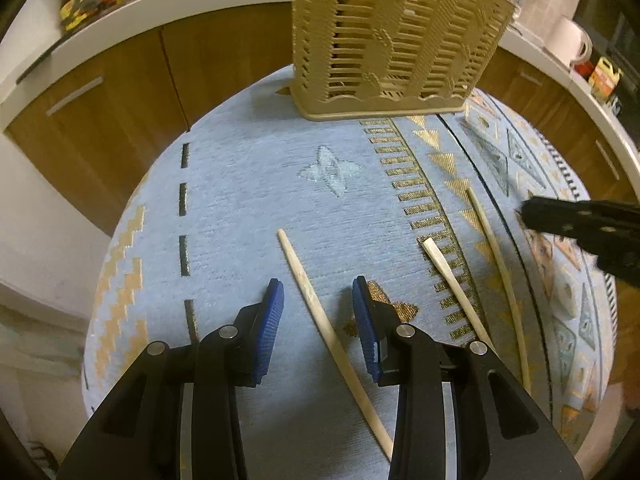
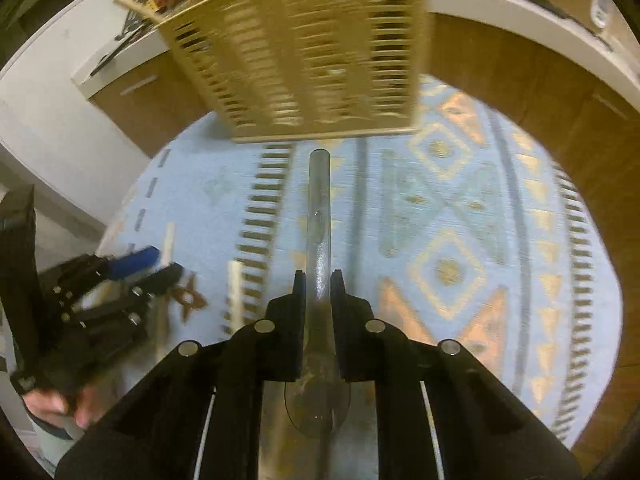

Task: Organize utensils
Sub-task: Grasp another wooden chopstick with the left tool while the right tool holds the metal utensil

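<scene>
A beige slotted utensil basket (image 1: 396,40) stands at the far edge of the round table; it also shows, blurred, in the right wrist view (image 2: 308,64). My left gripper (image 1: 318,308) is open just above the cloth, its blue pads (image 1: 272,328) on either side of a wooden chopstick (image 1: 320,316). Two more chopsticks (image 1: 452,280) (image 1: 498,264) lie to its right. My right gripper (image 2: 319,284) is shut on a metal spoon (image 2: 319,216), handle pointing toward the basket, bowl behind the fingers. The right gripper also shows at the right edge of the left wrist view (image 1: 584,228).
The table carries a light blue cloth (image 1: 256,184) with gold patterns. Brown cabinets (image 1: 120,96) under a white counter curve around behind it. Bottles and a mug (image 1: 576,44) stand on the counter. The left gripper and hand show at left in the right wrist view (image 2: 100,292).
</scene>
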A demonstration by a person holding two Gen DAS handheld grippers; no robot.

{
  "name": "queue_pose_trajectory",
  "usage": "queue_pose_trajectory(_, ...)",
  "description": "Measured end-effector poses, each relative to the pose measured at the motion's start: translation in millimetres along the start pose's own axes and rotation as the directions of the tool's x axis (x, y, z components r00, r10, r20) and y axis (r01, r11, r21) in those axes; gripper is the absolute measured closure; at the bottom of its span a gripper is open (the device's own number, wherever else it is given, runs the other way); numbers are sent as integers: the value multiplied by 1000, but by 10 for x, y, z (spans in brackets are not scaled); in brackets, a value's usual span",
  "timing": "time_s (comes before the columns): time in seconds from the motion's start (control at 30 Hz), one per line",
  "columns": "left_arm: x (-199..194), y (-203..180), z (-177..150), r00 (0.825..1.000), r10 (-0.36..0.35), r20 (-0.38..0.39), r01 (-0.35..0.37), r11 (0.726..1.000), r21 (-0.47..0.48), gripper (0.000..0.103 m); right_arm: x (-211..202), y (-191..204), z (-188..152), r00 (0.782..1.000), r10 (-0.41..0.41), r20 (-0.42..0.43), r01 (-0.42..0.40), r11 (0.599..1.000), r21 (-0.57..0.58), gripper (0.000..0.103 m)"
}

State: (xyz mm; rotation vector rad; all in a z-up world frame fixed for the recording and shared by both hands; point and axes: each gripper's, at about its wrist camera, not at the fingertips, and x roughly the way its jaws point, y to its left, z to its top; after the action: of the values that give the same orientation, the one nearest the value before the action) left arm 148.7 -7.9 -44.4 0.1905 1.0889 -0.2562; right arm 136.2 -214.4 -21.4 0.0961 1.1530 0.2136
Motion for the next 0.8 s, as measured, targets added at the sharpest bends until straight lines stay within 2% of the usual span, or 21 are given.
queue_pose_trajectory(0.13, 31, -156, -19, 998, 66, 17, -67, 997, 50, 71, -23, -282, -170, 998, -63, -21, 64, 998, 28, 93)
queue_pose_trajectory(0.2, 24, -209, -48, 997, 76, 30, -78, 994, 72, 77, 1, -380, -230, 996, -74, -43, 76, 996, 51, 93)
queue_pose_trajectory(0.3, 4, -255, -94, 995, 89, 49, -94, 990, 106, 95, -12, -434, -294, 995, -88, -48, 90, 994, 54, 93)
queue_pose_trajectory(0.33, -10, -261, -117, 995, 85, 50, -91, 989, 119, 97, -20, -449, -309, 995, -88, -49, 91, 994, 55, 93)
queue_pose_trajectory(0.47, -89, -131, -209, 999, -22, 24, 19, 993, 113, 99, -18, -467, -356, 994, -95, -58, 98, 994, 51, 92)
queue_pose_trajectory(0.57, -119, 53, -233, 994, -106, -8, 107, 992, 71, 99, 23, -524, -422, 993, -93, -77, 96, 994, 43, 92)
queue_pose_trajectory(0.7, -94, 138, -193, 987, -154, -46, 156, 987, 47, 97, 62, -519, -391, 992, -81, -101, 86, 995, 42, 91)
queue_pose_trajectory(0.8, -75, 119, -158, 981, -172, -88, 178, 982, 65, 91, 93, -543, -340, 991, -48, -128, 54, 998, 44, 83)
